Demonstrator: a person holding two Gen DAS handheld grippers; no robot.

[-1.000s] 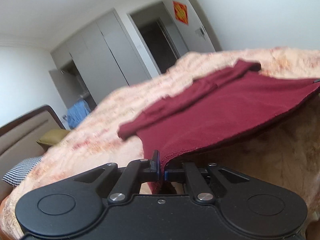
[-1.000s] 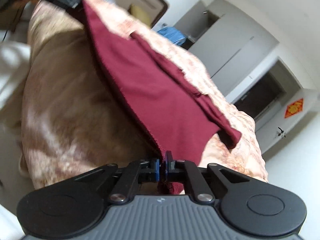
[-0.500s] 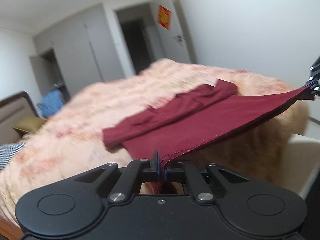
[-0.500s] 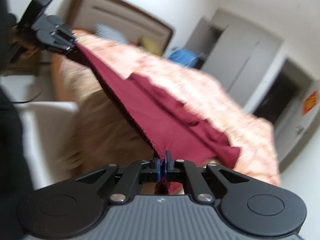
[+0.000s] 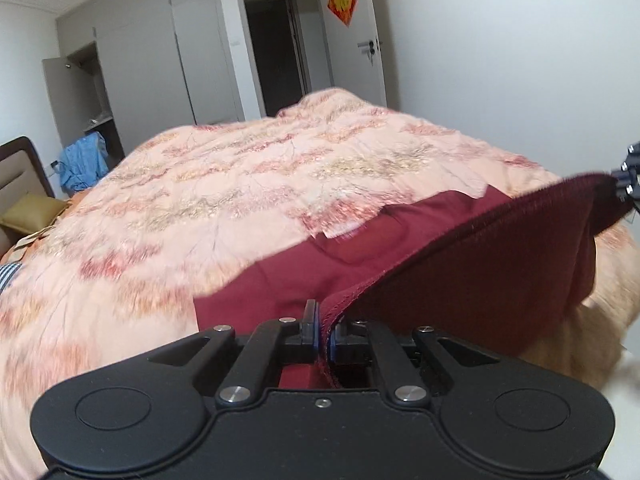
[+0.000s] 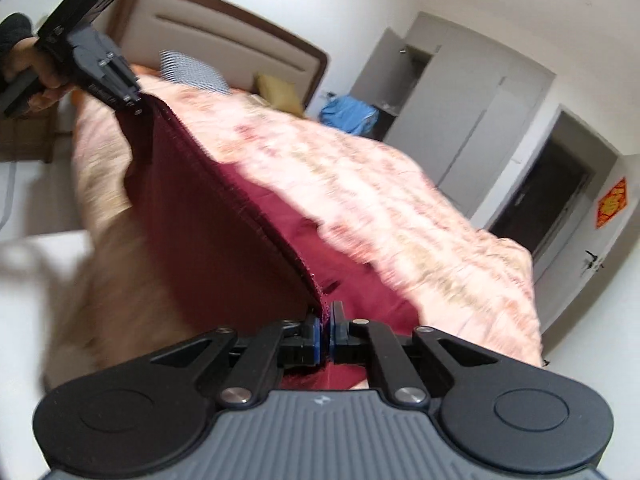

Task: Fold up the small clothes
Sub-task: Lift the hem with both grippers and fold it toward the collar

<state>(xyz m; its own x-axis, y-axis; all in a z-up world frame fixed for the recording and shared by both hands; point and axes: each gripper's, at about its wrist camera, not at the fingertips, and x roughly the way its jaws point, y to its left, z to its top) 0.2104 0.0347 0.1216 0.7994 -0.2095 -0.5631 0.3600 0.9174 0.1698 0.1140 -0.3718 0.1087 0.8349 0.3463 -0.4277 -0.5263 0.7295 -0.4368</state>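
Note:
A dark red garment (image 5: 460, 292) lies partly on a peach floral bedspread (image 5: 240, 184). My left gripper (image 5: 323, 328) is shut on one corner of its near hem. My right gripper (image 6: 326, 330) is shut on the other corner. The hem (image 6: 224, 184) is stretched between them and lifted above the bed's edge. The lifted part arches over the rest of the garment (image 6: 360, 280), which lies on the bed. The right gripper shows at the right edge of the left wrist view (image 5: 628, 180). The left gripper shows at the top left of the right wrist view (image 6: 120, 88).
A headboard (image 6: 224, 40) with a checked pillow (image 6: 188, 70) and a mustard pillow (image 6: 280, 90) stands at the far end. A blue cloth (image 5: 82, 162) hangs by an open grey wardrobe (image 5: 132, 72). A dark doorway (image 5: 276, 52) is behind the bed.
Both grippers have lifted the hem and carried it forward over the bed. The garment, flat and stretched before, now arches over itself, hiding the sleeves at its far end.

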